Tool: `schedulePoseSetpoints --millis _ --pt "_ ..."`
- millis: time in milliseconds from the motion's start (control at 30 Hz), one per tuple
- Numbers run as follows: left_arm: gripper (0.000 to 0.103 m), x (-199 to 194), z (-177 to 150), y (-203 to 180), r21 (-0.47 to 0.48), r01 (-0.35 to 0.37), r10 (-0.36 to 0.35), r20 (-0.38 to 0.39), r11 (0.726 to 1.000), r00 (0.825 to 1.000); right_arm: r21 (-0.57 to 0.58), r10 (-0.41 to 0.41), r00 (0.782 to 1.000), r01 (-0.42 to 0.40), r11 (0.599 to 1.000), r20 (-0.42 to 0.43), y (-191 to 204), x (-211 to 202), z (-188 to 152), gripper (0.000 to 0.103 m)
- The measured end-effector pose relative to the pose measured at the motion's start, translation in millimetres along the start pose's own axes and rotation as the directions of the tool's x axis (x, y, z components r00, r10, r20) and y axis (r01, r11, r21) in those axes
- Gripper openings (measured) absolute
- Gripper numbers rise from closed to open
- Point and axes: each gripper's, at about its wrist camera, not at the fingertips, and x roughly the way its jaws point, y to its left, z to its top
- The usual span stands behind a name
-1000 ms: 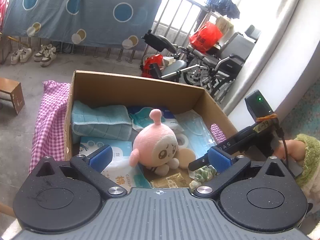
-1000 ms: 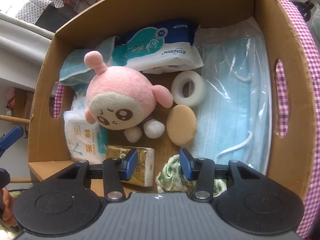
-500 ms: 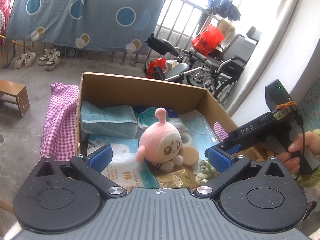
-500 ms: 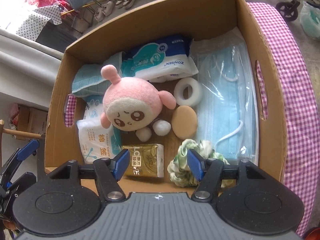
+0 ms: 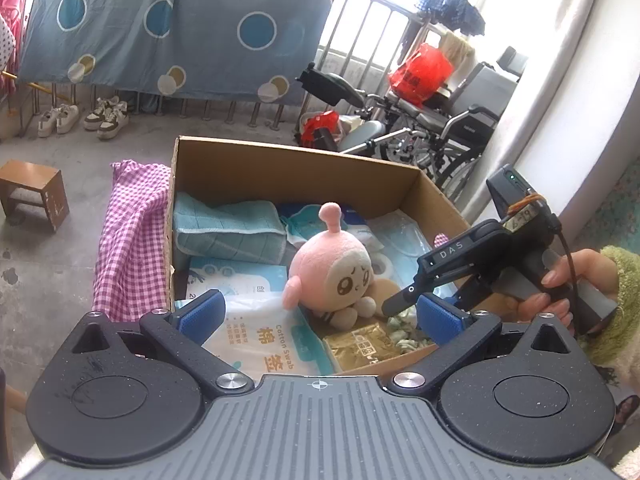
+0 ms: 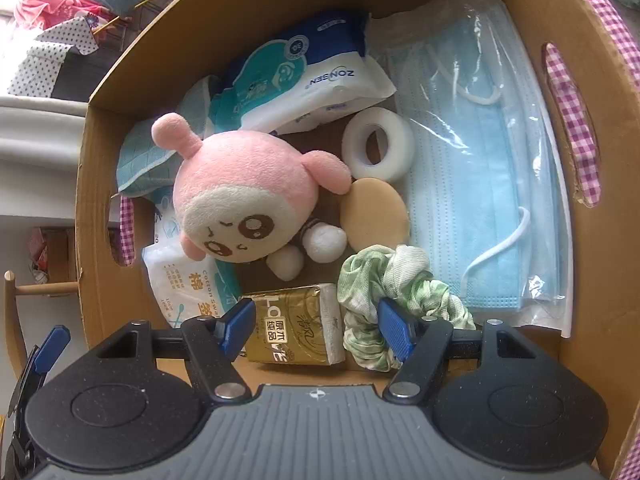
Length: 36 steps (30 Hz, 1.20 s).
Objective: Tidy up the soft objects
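A cardboard box [image 5: 296, 160] [image 6: 104, 184] holds soft items. A pink plush toy [image 6: 244, 200] [image 5: 332, 264] lies in the middle. A green-white scrunchie [image 6: 396, 284] lies by a gold tissue pack [image 6: 296, 328], at the box's near wall. My right gripper [image 6: 316, 328] is open and empty, hovering over the tissue pack and scrunchie; it shows in the left wrist view [image 5: 404, 300]. My left gripper [image 5: 316, 316] is open and empty above the box's near edge.
The box also holds a bag of blue face masks [image 6: 484, 168], a wipes pack [image 6: 304, 76], a tape roll [image 6: 376, 148], a tan sponge [image 6: 376, 216], a cotton swab bag [image 6: 188, 284] and a folded teal cloth [image 5: 228, 232]. A pink checked cloth [image 5: 132, 240] lies under the box.
My right gripper has opened wider and the scrunchie now lies loose in the box. The right gripper first rose, then dipped back toward the box. My left gripper drew back and up.
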Motion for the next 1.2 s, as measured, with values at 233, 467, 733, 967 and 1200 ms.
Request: schedulePoseSetpoints --millis 233,467,733,967,1200 --pt "0.103 3.3 -2.0 -1.2 -0.002 0.003 -0.003 -0.013 1.0 1.0 -0.027 -0.022 1.0 0.022 0.999 0.002 2.8 -0.4 -4.0 0.071" --pt "0.103 -7.4 -3.4 -11.2 0.017 0.001 -0.001 0.006 1.0 1.0 -0.069 0.005 0.991 0.005 0.998 0.136 4.3 -38.4 -24.5 0.075" --pt "0.103 -33.1 -7.5 -25.6 0.033 -0.021 0.019 0.056 0.999 0.998 -0.172 0.142 0.906 -0.078 0.982 0.399 19.4 -104.2 -85.8 0.076" --pt "0.103 -58.7 -8.4 -44.5 0.053 -0.101 0.095 0.101 0.993 0.99 -0.223 0.189 0.75 -0.057 0.973 0.634 24.3 -151.5 -176.2 0.103" --pt "0.103 -56.1 -17.1 -67.2 0.052 -0.279 0.273 0.093 0.959 0.957 -0.163 0.026 0.611 0.17 0.972 0.791 32.5 -138.5 -237.7 0.103"
